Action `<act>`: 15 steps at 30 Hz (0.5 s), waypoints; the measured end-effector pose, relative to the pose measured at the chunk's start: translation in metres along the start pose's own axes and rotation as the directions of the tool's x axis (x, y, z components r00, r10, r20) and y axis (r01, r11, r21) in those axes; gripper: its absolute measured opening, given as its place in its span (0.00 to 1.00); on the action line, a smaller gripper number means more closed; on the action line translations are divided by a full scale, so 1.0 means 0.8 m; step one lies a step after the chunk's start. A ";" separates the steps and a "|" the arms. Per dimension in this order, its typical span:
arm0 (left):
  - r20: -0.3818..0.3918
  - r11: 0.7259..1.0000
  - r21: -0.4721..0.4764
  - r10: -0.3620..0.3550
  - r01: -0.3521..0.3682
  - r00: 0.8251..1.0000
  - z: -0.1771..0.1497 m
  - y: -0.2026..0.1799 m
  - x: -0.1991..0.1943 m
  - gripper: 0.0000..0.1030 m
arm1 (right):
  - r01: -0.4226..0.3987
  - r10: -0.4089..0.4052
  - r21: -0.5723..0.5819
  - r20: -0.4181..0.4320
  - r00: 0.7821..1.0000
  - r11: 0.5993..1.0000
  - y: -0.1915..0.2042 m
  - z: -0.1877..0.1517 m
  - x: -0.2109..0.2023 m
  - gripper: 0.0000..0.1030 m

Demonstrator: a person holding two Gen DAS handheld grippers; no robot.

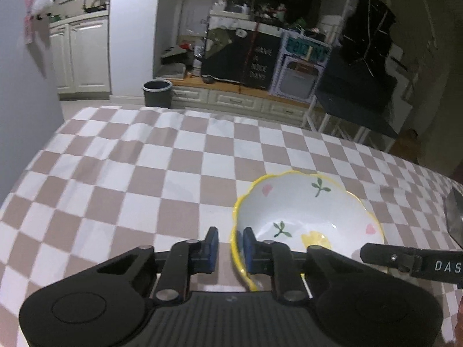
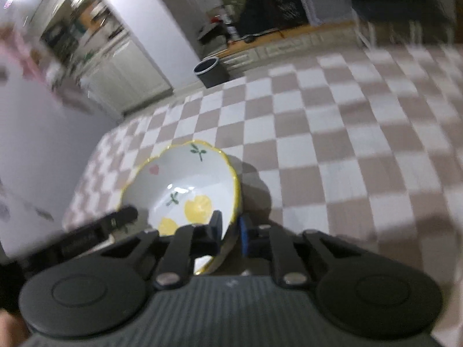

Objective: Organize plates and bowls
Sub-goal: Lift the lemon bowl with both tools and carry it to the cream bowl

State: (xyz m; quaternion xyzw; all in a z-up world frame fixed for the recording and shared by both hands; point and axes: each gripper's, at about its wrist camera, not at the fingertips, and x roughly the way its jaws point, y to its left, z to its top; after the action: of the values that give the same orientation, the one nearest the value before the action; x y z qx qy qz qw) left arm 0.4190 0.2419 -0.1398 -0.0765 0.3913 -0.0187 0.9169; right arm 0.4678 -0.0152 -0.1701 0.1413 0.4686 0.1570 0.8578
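Note:
A white bowl [image 1: 303,211] with a wavy yellow rim and painted leaves, hearts and lemons sits on the checkered tablecloth [image 1: 115,173]. My left gripper [image 1: 230,244] straddles its near-left rim, one blue pad inside the bowl and one outside, closed down on the wall. In the right wrist view the same bowl [image 2: 185,179] has my right gripper [image 2: 230,227] clamped on its near-right rim, one finger inside and one outside. Each gripper's black arm shows in the other's view: the right one [image 1: 405,260] and the left one [image 2: 115,222].
The table's far edge drops off toward a grey bin [image 1: 157,92] on the floor, with white cabinets and cluttered shelves behind it. A grey metal object [image 1: 455,217] pokes in at the right edge. The checkered cloth [image 2: 347,144] stretches wide to the bowl's right.

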 end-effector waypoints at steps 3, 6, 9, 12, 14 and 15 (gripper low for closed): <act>-0.014 1.000 0.003 -0.006 0.006 1.000 0.003 -0.004 0.010 0.14 | 0.002 -0.002 0.000 -0.011 1.000 1.000 -0.001 0.005 0.006 0.15; -0.013 1.000 -0.021 -0.024 0.024 1.000 0.004 0.000 0.015 0.14 | 0.006 -0.006 0.014 -0.022 1.000 1.000 -0.004 0.006 0.012 0.16; -0.004 0.997 -0.051 -0.055 0.055 0.998 0.002 0.008 0.017 0.14 | 0.004 -0.003 0.026 -0.024 1.000 1.000 -0.003 0.007 0.020 0.16; 0.006 0.994 -0.086 -0.066 0.066 0.998 -0.002 0.011 0.016 0.13 | -0.029 0.030 0.092 -0.008 1.000 0.995 -0.016 0.007 0.023 0.16; 0.005 0.991 -0.117 -0.069 0.069 0.998 -0.004 0.011 0.014 0.11 | -0.030 0.030 0.072 0.000 1.000 0.997 -0.015 0.006 0.022 0.15; 0.001 0.990 -0.124 -0.072 0.071 0.997 -0.003 0.010 0.014 0.10 | -0.023 0.023 0.057 0.006 1.000 0.998 -0.013 0.005 0.021 0.14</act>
State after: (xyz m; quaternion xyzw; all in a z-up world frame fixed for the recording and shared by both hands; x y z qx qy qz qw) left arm 0.4248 0.2485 -0.1502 -0.1471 0.3905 -0.0273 0.9084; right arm 0.4811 -0.0180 -0.1851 0.1714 0.4691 0.1530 0.8527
